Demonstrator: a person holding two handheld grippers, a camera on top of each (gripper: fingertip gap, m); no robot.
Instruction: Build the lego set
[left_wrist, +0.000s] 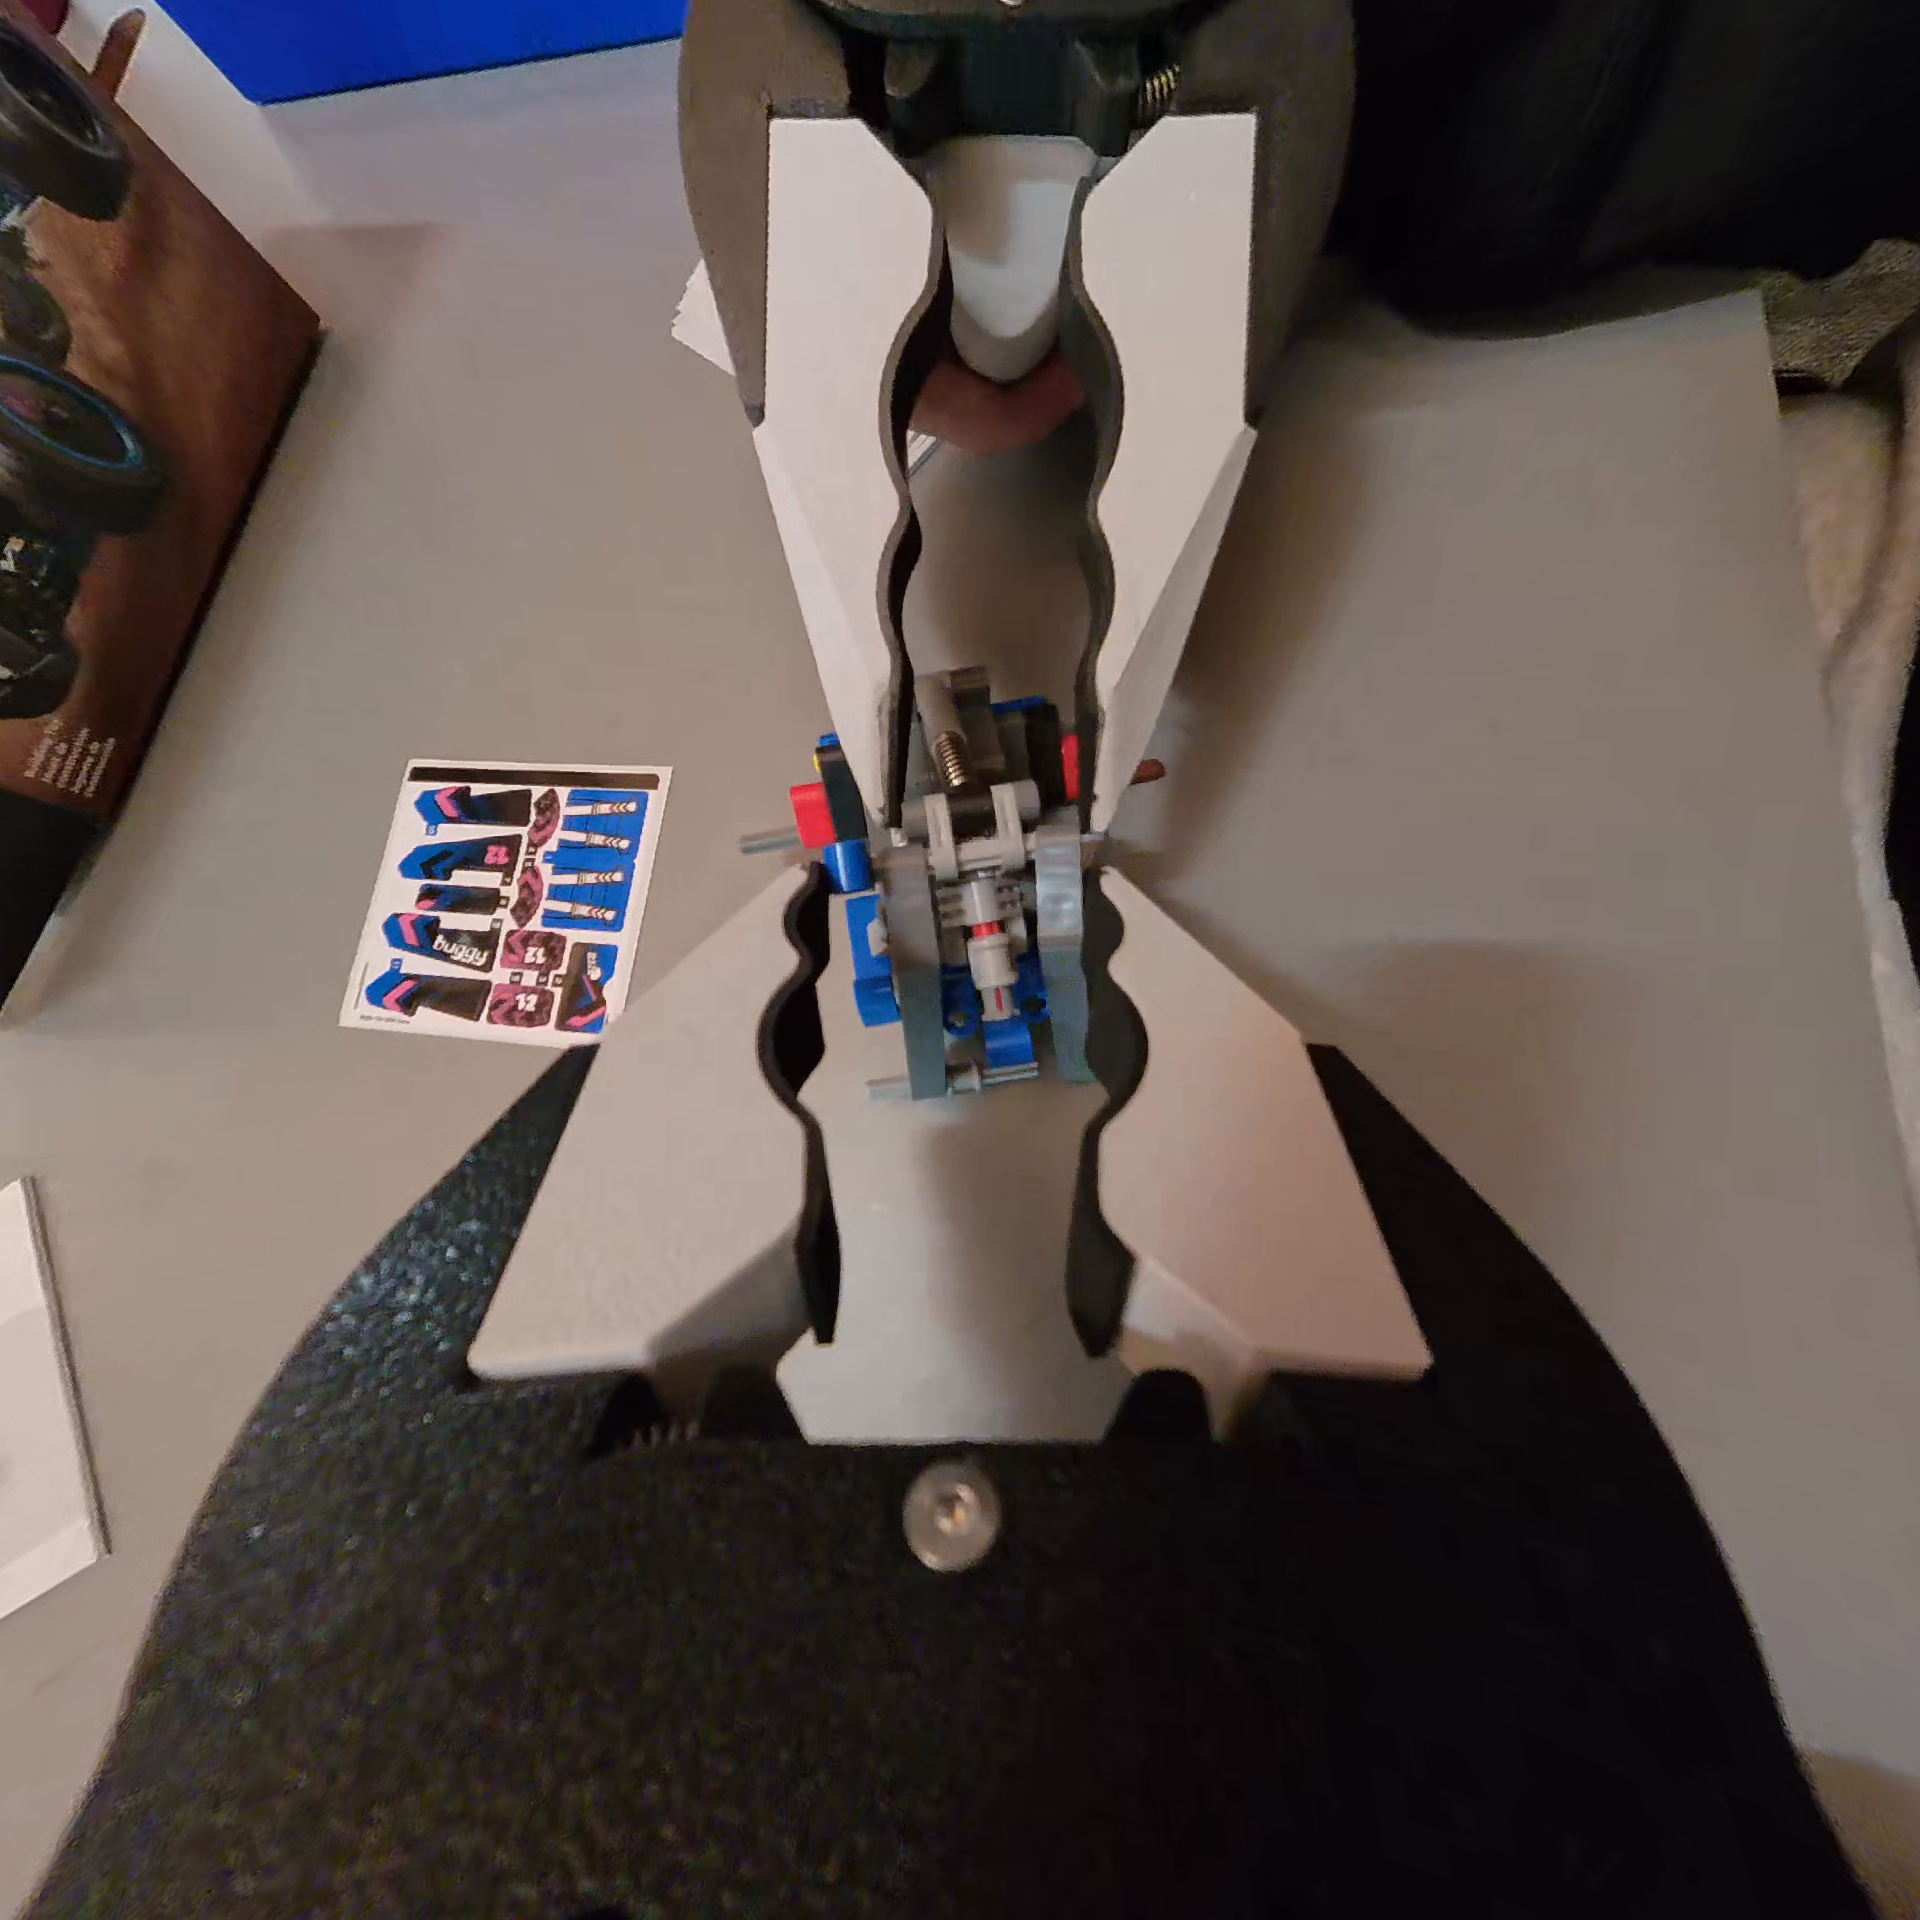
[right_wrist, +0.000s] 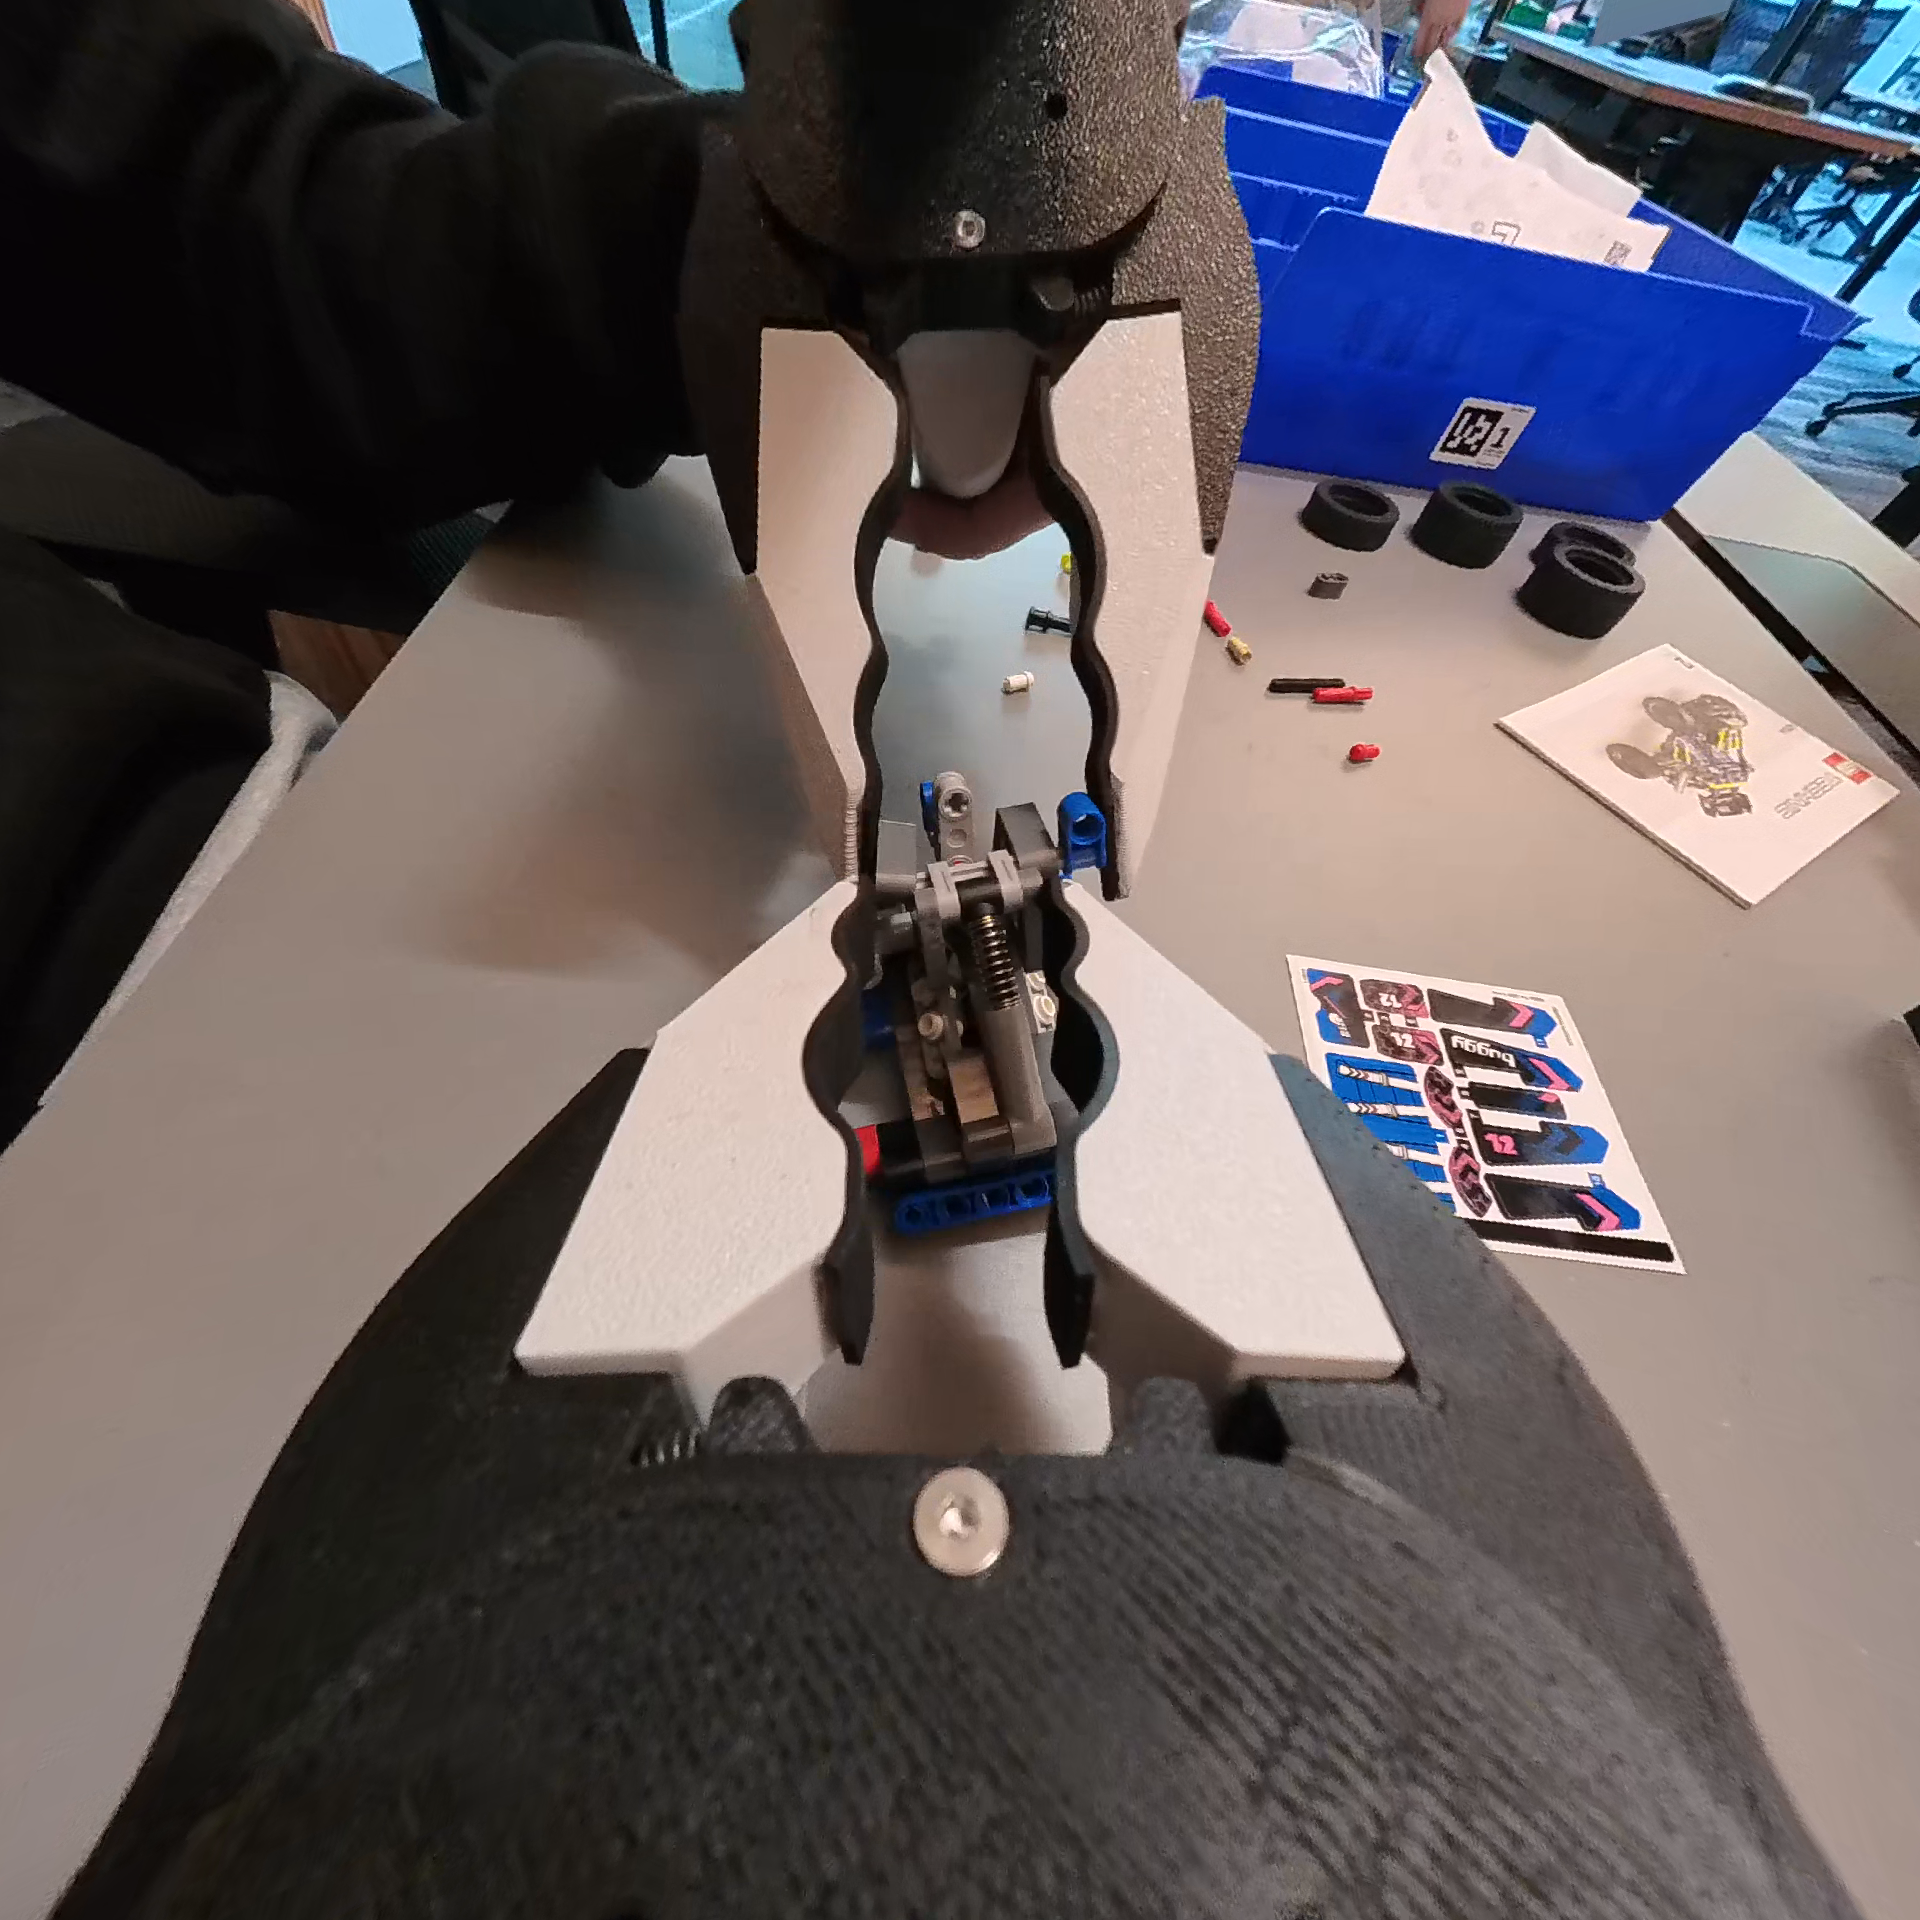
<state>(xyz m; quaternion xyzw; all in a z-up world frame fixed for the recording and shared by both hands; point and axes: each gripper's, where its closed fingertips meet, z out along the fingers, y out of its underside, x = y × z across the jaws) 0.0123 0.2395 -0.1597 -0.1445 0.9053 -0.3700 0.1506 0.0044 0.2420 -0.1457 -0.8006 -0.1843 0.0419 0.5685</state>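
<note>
Partial buggy chassis (left_wrist: 971, 914) with shock spring, above table (left_wrist: 1455, 727): left gripper (left_wrist: 951, 883) and right gripper (right_wrist: 961, 935) both clamped on it. Four tyres (right_wrist: 1465, 525), loose pins (right_wrist: 1320, 688), sticker sheet (right_wrist: 1475, 1112) unused; build roughly early-stage.

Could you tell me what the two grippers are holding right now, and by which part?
Both hold the half-built lego assembly: the left gripper clamps the blue and grey end, the right gripper the opposite end, by the spring.
</note>
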